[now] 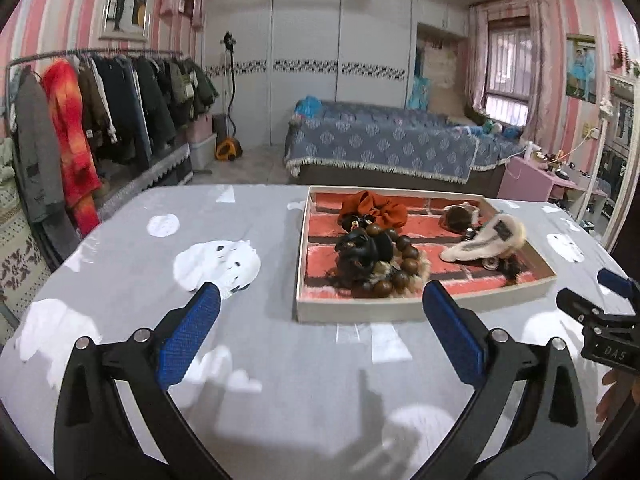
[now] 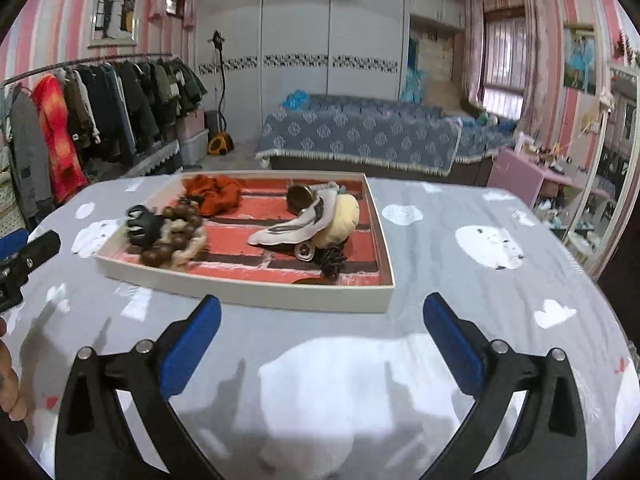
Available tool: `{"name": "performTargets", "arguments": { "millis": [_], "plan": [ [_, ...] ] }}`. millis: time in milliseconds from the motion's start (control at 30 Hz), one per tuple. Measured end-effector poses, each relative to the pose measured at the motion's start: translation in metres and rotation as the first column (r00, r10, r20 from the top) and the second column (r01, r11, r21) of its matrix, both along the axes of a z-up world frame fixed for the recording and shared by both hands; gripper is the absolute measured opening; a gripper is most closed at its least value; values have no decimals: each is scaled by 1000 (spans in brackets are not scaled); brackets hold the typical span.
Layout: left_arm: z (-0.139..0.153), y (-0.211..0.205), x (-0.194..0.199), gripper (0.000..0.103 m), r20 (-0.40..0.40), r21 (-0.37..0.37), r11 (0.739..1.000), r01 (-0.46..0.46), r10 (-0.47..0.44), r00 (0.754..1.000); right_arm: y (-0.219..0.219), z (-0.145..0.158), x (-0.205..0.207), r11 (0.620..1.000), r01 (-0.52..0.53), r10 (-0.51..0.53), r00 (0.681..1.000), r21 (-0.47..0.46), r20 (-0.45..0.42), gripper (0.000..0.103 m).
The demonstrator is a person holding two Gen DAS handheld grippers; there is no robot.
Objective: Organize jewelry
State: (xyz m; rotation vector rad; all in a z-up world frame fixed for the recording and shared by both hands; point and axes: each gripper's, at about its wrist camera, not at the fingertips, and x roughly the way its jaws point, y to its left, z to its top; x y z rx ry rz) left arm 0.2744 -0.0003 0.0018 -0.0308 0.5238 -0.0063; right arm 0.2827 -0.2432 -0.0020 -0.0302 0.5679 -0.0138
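Observation:
A shallow white tray [image 1: 360, 309] [image 2: 248, 293] with a red brick-pattern floor lies on the grey table. In it are an orange scrunchie [image 1: 378, 206] [image 2: 218, 192], a brown wooden bead bracelet [image 1: 404, 260] [image 2: 176, 232], a black hair claw [image 1: 362, 246] [image 2: 142, 222], a white furry hair clip [image 1: 486, 238] [image 2: 296, 224] and a small round brown piece [image 1: 456, 218] [image 2: 300, 196]. My left gripper [image 1: 322, 300] hovers open just short of the tray's near rim, nothing between its blue pads. My right gripper [image 2: 322, 312] is open too, empty, in front of the tray's near right corner.
The table wears a grey cloth with white cloud shapes [image 1: 218, 264]. A person's hand [image 1: 612, 396] holds the right gripper. Beyond the table stand a clothes rack [image 1: 100, 116], a blue-covered bed [image 1: 384, 140] and a pink side table [image 1: 536, 176].

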Motion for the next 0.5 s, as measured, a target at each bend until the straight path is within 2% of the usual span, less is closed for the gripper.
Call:
{"name": "performTargets", "arguments": {
  "millis": [200, 367, 500],
  "plan": [
    [3, -1, -55, 98, 62, -6, 1000, 3, -3, 998, 3, 10, -51, 1000, -5, 4, 997, 20, 71, 99],
    [2, 0, -86, 98, 109, 6, 1000, -18, 18, 994, 6, 10, -81, 1000, -4, 4, 995, -2, 99, 99],
    [2, 1, -100, 98, 118, -13, 1000, -15, 16, 993, 5, 11, -99, 1000, 7, -6, 991, -5, 135, 99]
  ]
}}
